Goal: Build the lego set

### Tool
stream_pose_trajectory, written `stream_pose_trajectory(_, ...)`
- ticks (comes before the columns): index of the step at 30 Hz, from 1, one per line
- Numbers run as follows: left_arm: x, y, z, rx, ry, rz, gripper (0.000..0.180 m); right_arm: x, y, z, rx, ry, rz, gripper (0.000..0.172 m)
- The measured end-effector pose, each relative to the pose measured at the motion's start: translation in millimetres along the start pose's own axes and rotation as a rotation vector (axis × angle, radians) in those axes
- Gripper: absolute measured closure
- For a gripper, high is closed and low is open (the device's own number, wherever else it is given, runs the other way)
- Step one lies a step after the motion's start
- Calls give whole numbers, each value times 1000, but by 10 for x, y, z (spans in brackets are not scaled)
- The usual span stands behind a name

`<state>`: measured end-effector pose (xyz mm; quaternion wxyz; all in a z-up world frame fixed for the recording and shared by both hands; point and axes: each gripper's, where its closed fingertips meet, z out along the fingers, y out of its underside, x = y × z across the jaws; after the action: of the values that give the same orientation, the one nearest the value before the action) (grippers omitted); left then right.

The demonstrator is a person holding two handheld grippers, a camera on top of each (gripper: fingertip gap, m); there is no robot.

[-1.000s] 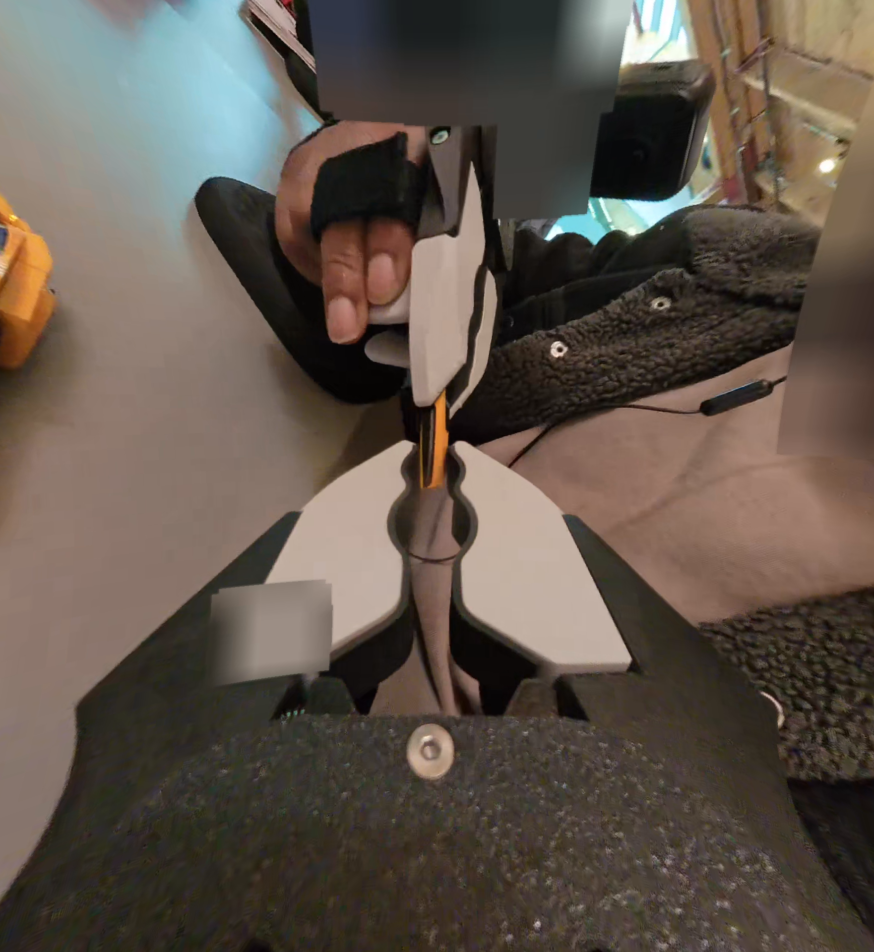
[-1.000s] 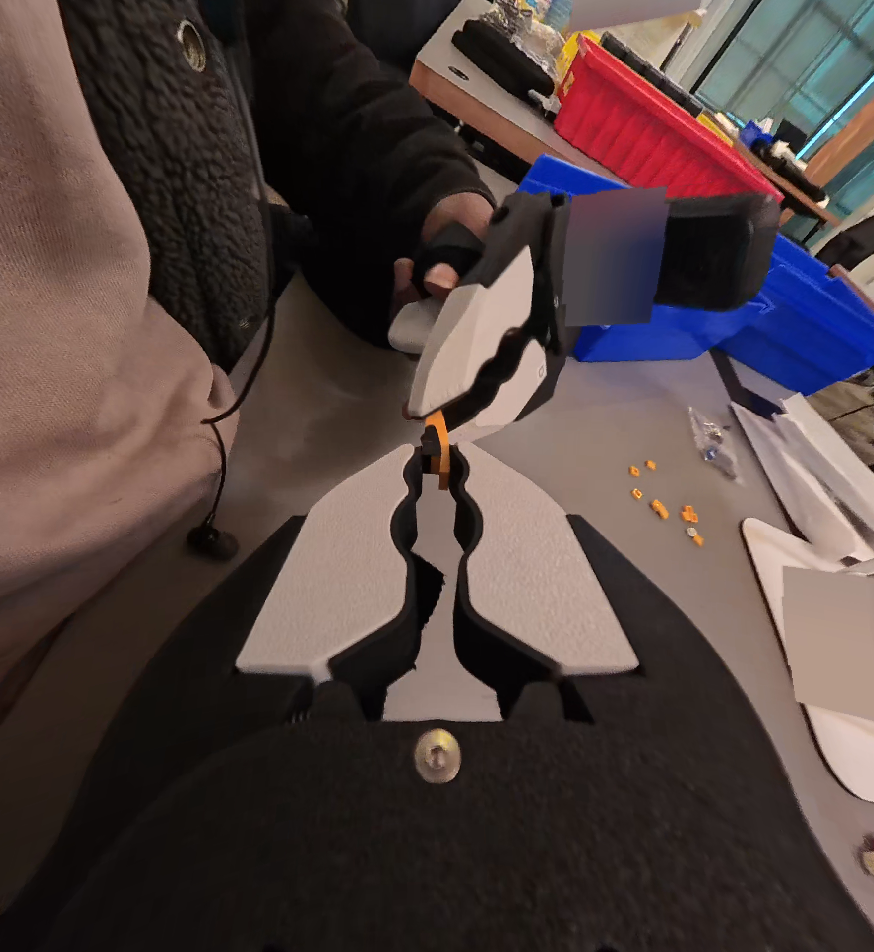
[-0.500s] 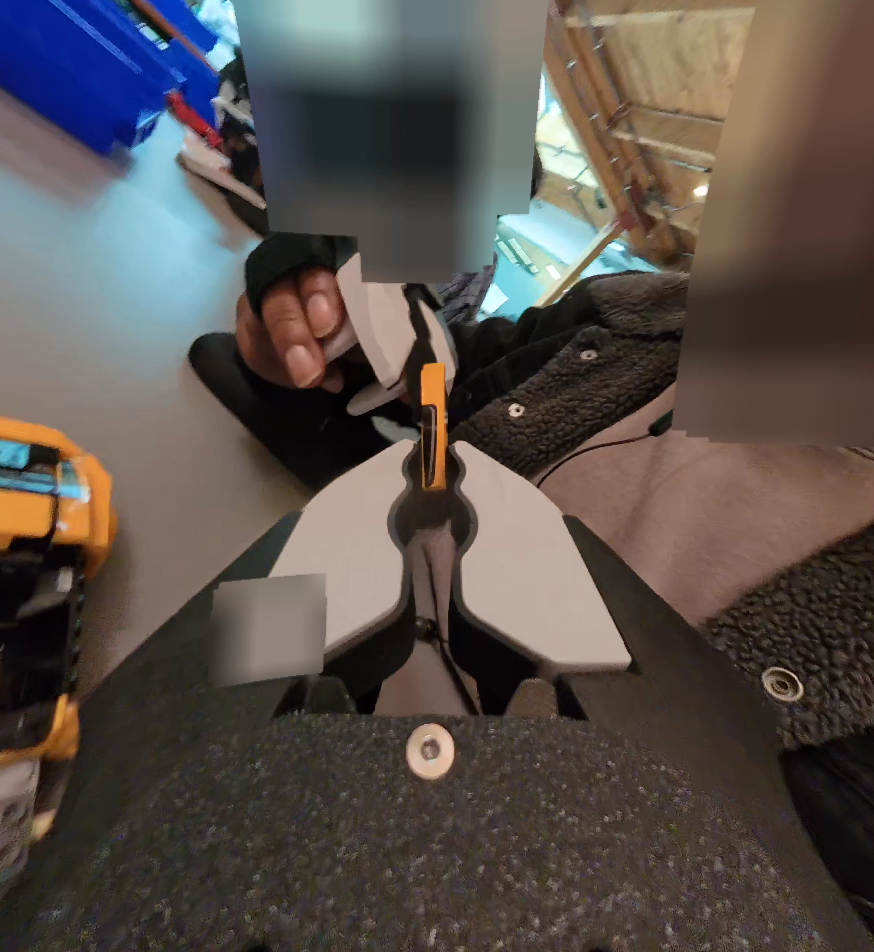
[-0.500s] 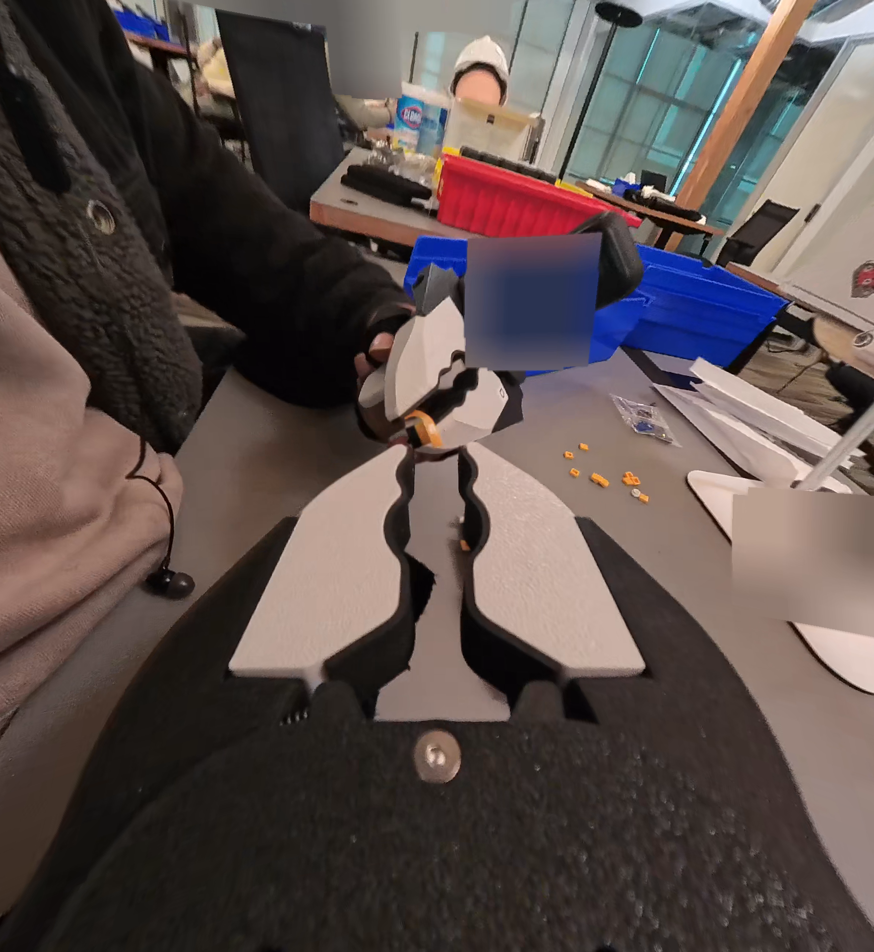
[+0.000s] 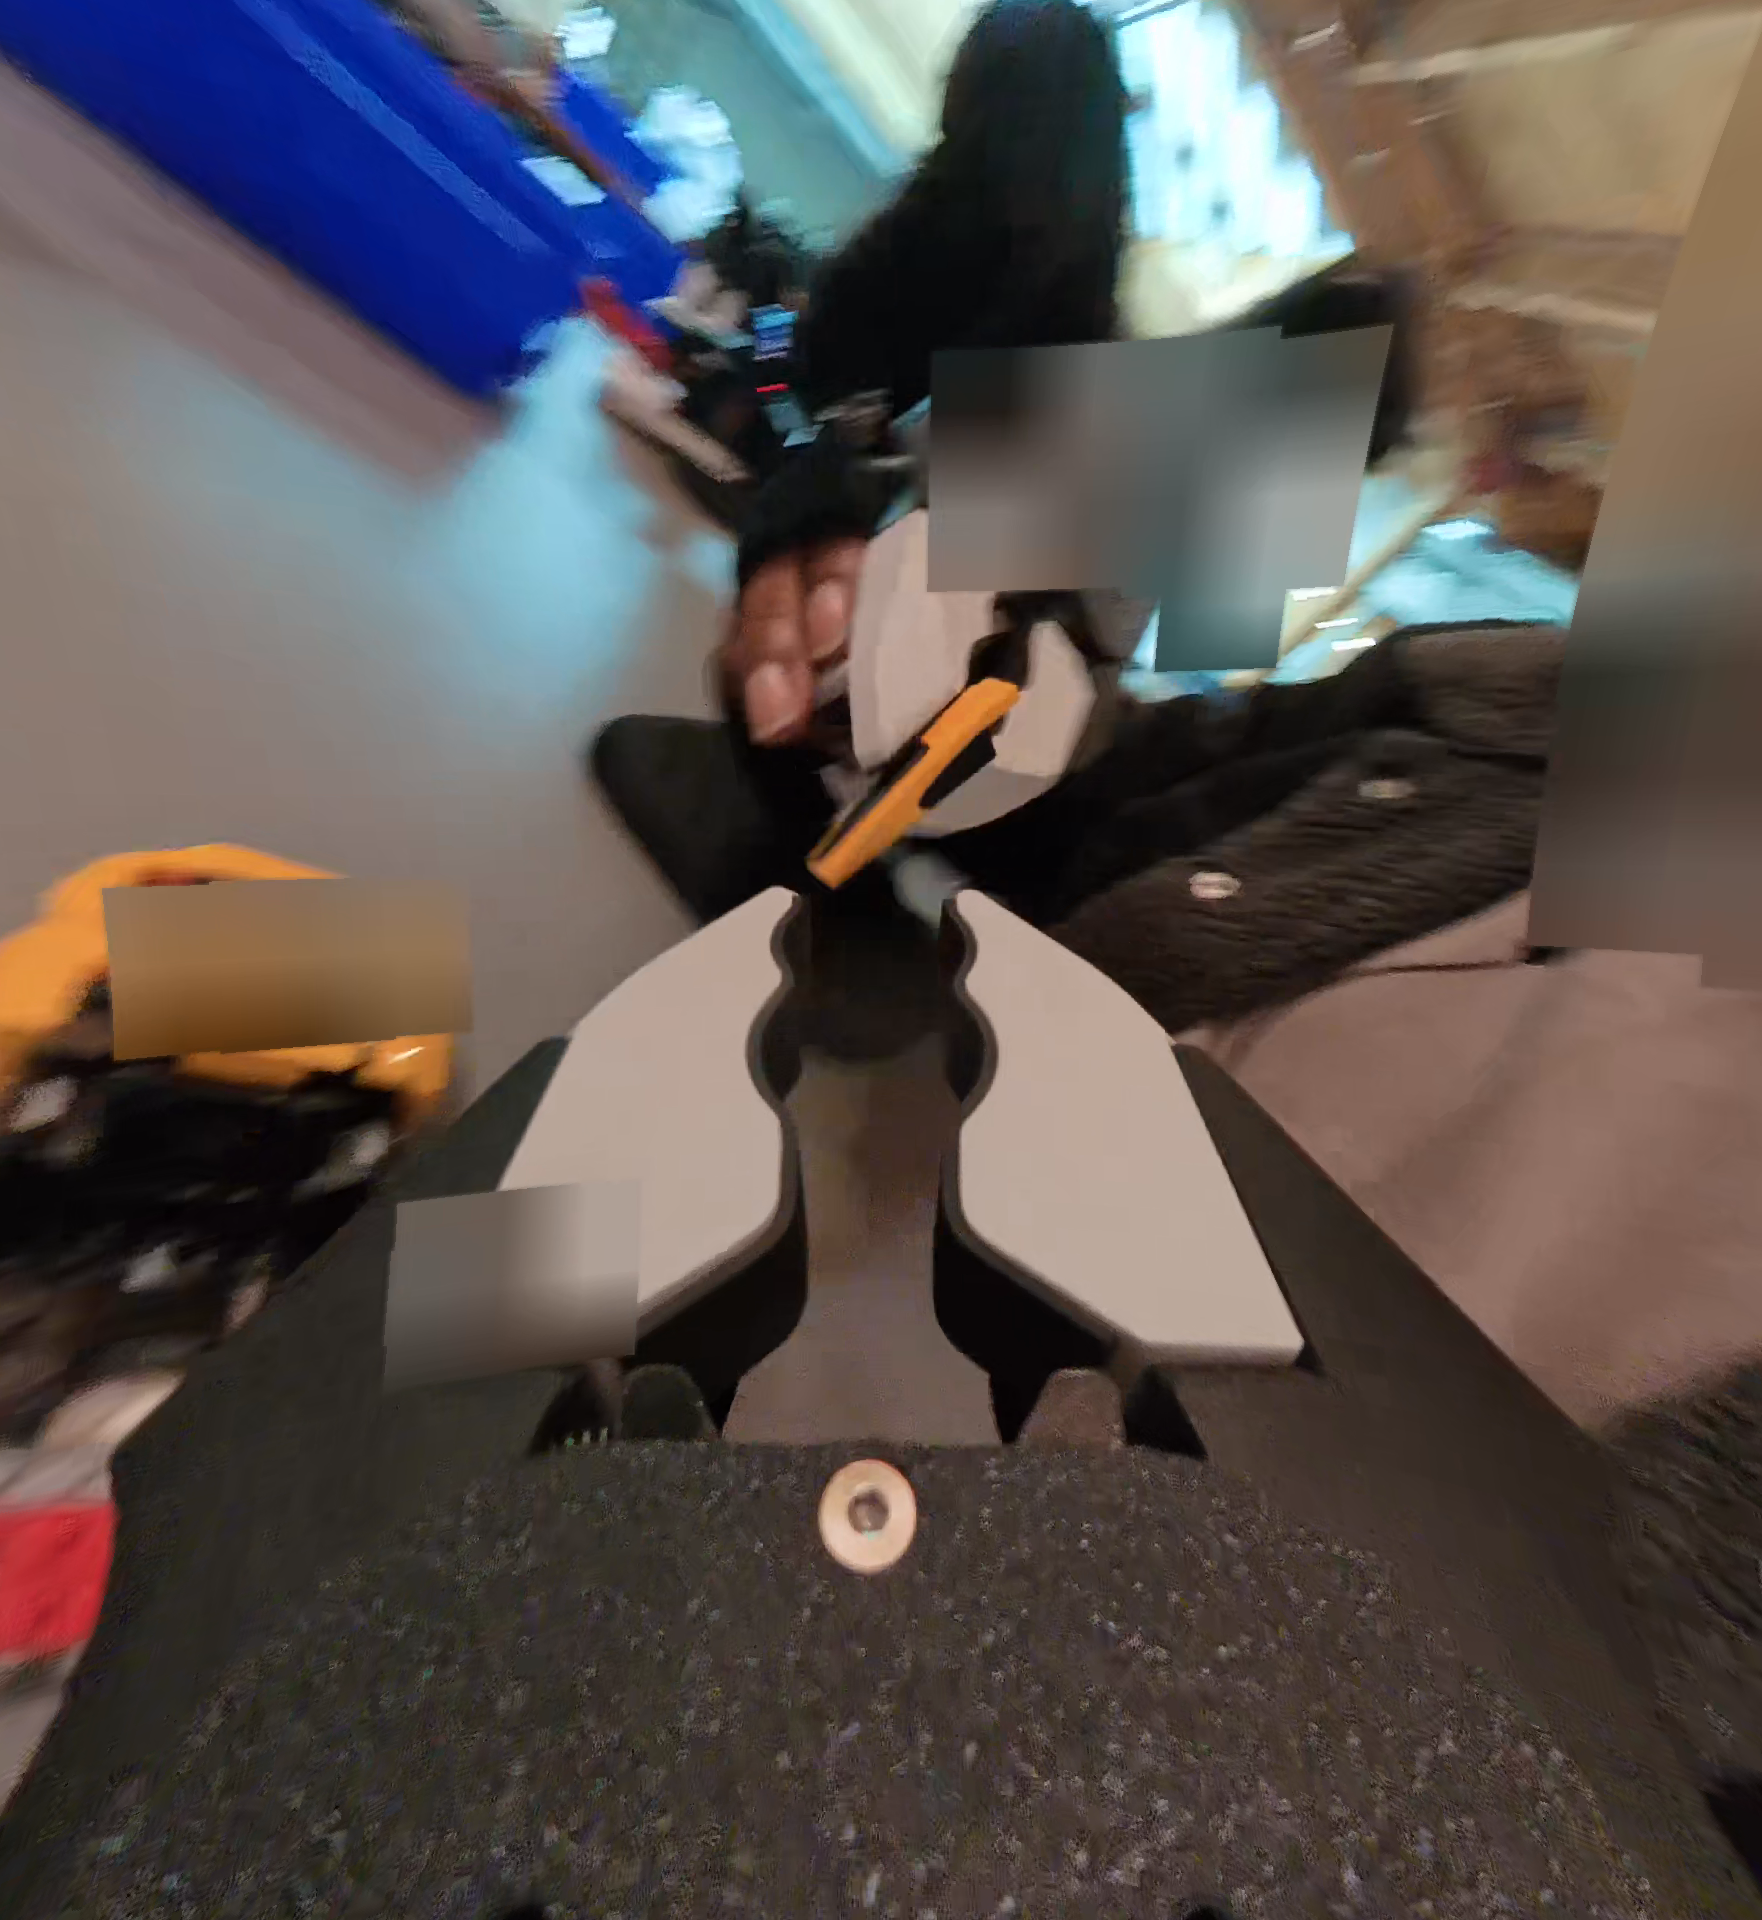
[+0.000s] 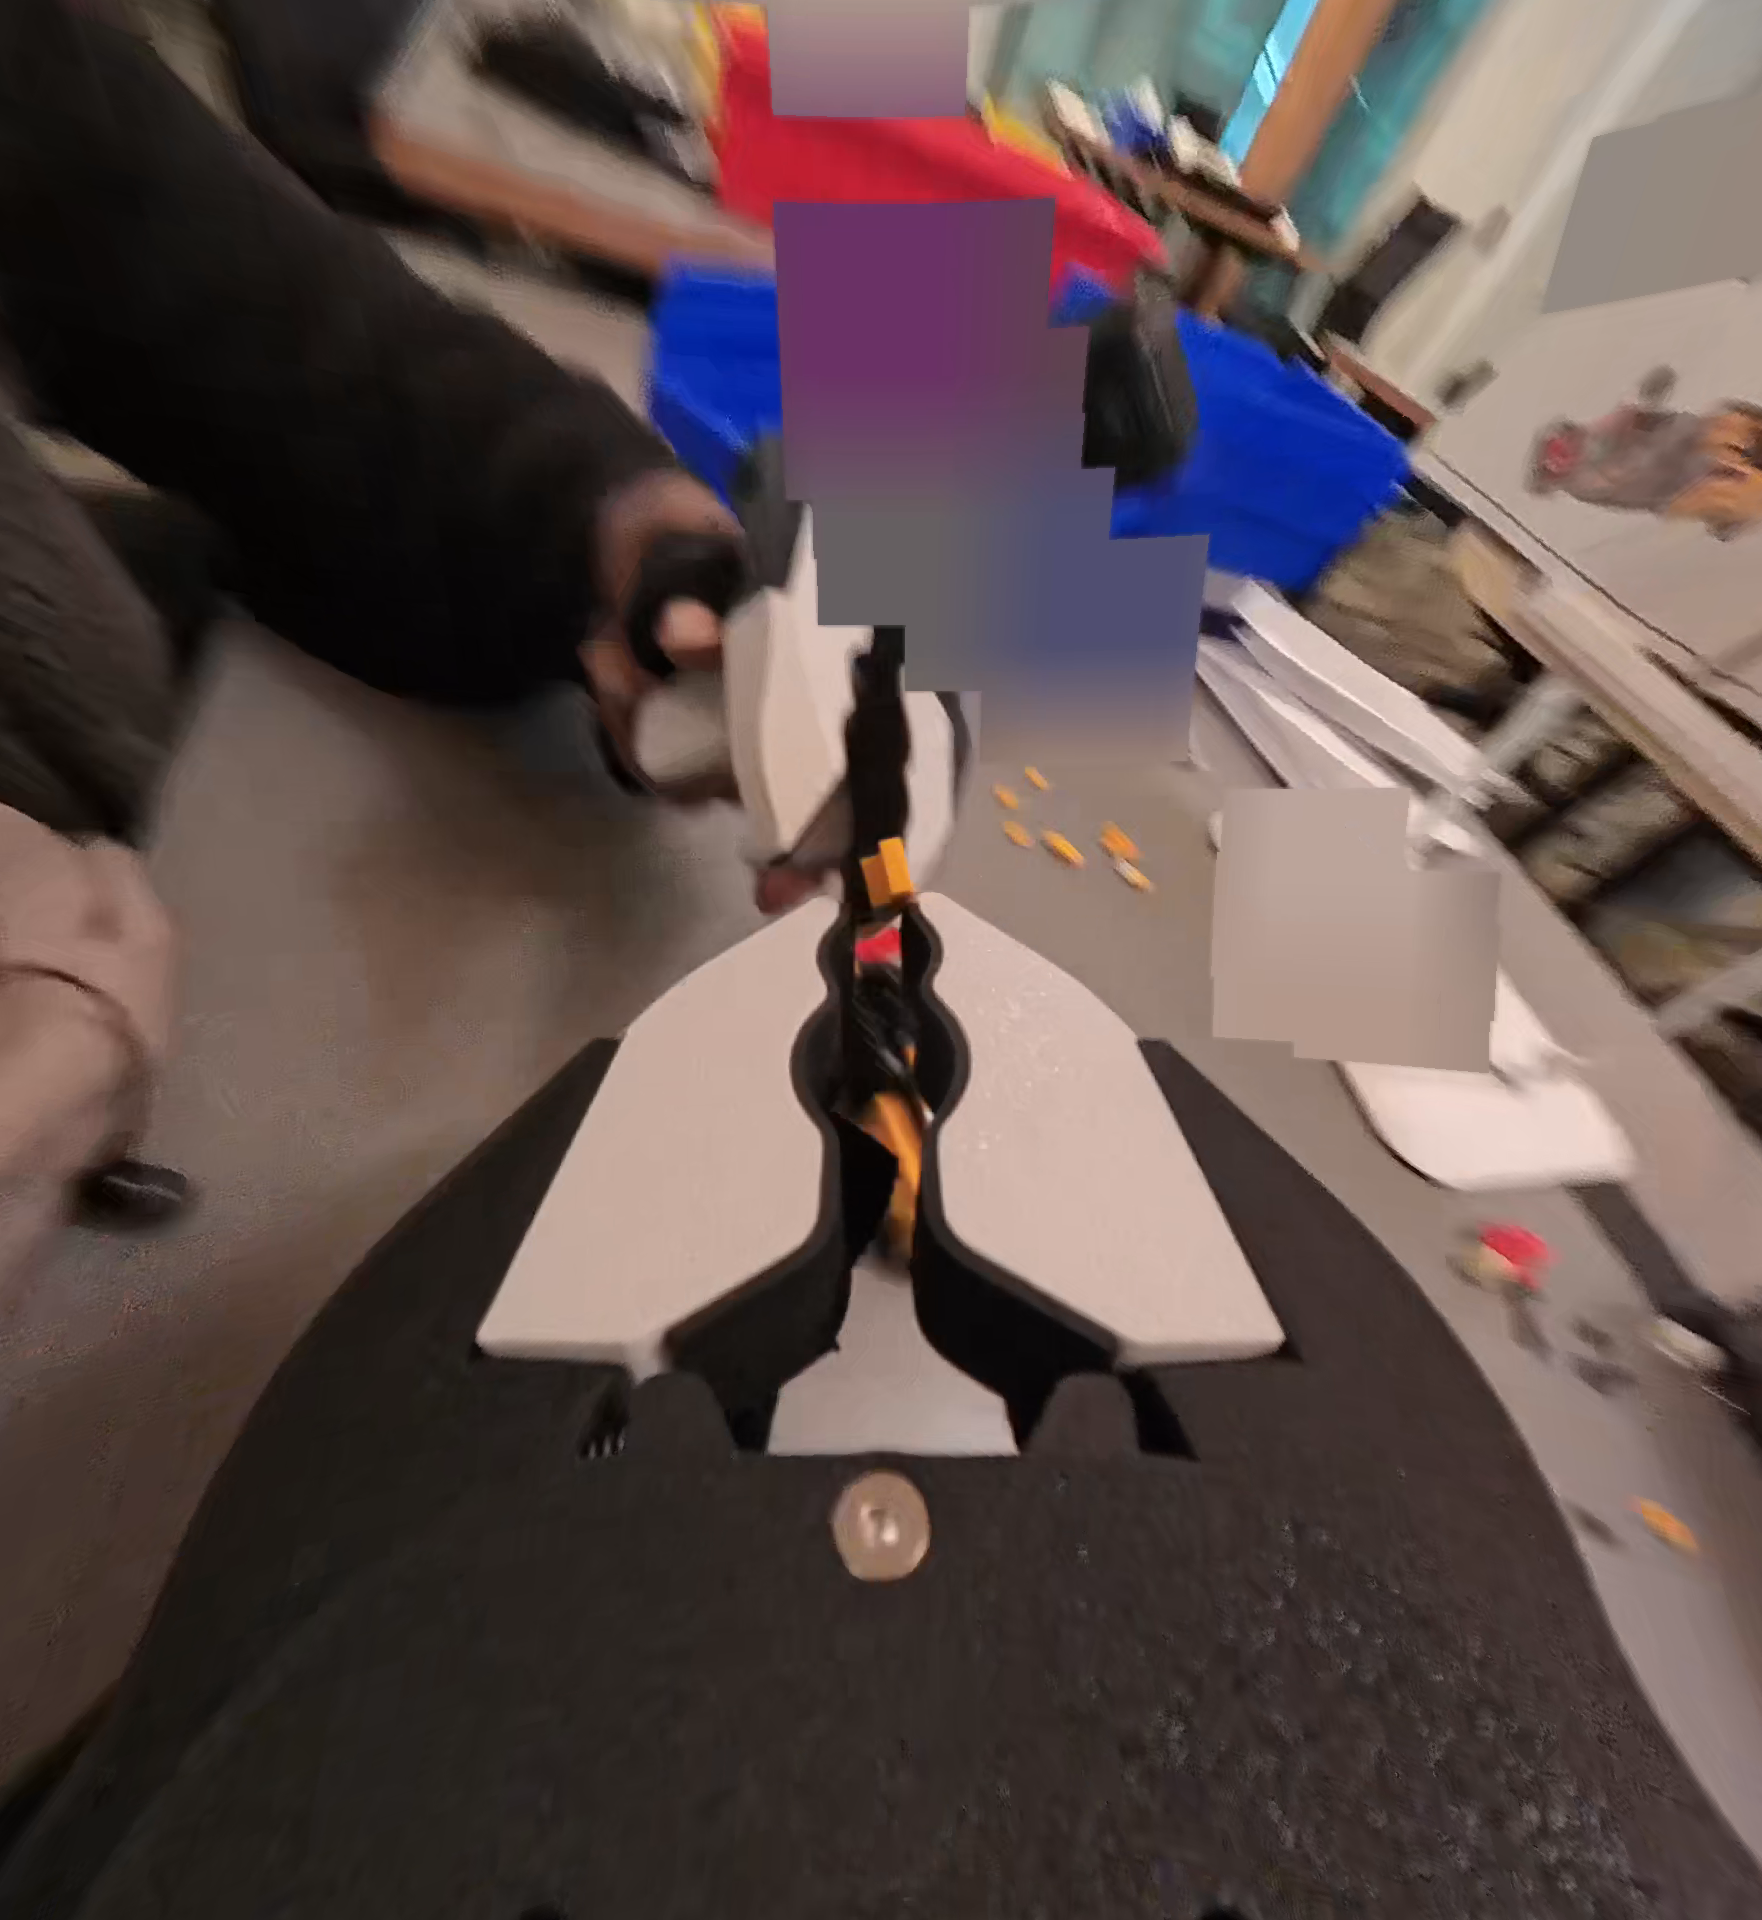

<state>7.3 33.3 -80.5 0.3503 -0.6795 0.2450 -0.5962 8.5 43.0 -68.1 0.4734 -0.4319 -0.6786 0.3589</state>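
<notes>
your right hand-held gripper (image 6: 882, 914) pinches a flat orange and black piece (image 5: 913, 784). your left hand-held gripper (image 5: 872, 914) stands open and bare, just below that piece.

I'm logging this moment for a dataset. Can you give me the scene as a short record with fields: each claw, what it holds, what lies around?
Left claw: open, nothing between its fingers
Right claw: shut on an orange and black piece
Claws: facing each other, tips close, over the grey table
Near left claw: yellow and black object
Near right claw: small orange bits, blue bins
Sharpness: both views blurred
</notes>
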Motion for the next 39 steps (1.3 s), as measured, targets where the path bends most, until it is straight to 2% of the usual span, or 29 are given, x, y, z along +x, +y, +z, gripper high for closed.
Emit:
stream_pose_trajectory(3, -128, -51, -1, -9, -218, 50, 151, 149, 225, 50, -214, 150, -161, 163)
stream_pose_trajectory(9, -316, -52, 50, 8, -481, 64, 147, 189, 398, 244, -389, 308, -381, 164)
stream_pose_trajectory(13, -349, -29, 44, 32, -546, 84, 148, 169, 406, 276, -450, 370, -506, 163)
stream_pose_trajectory(17, -328, 12, 51, 44, -539, 89, 153, 117, 393, 265, -465, 407, -582, 163)
stream_pose_trajectory(19, -293, 50, 57, 27, -510, 114, 158, 73, 403, 249, -453, 390, -569, 163)
stream_pose_trajectory(21, -255, 75, 20, 17, -466, 131, 172, 15, 400, 226, -409, 352, -540, 163)
stream_pose_trajectory(25, -150, 201, -28, -44, -354, 184, 172, -152, 394, 182, -313, 206, -388, 162)
stream_pose_trajectory(29, -195, 232, -125, -125, -396, 360, 172, -202, 407, 135, -227, 44, -173, 161)
stream_pose_trajectory(34, -307, 117, -190, -202, -422, 586, 172, -10, 420, 109, -184, -123, 4, 156)
stream_pose_trajectory(39, -476, -123, -174, -239, -415, 696, 173, 230, 479, 277, -201, -187, 20, 153)
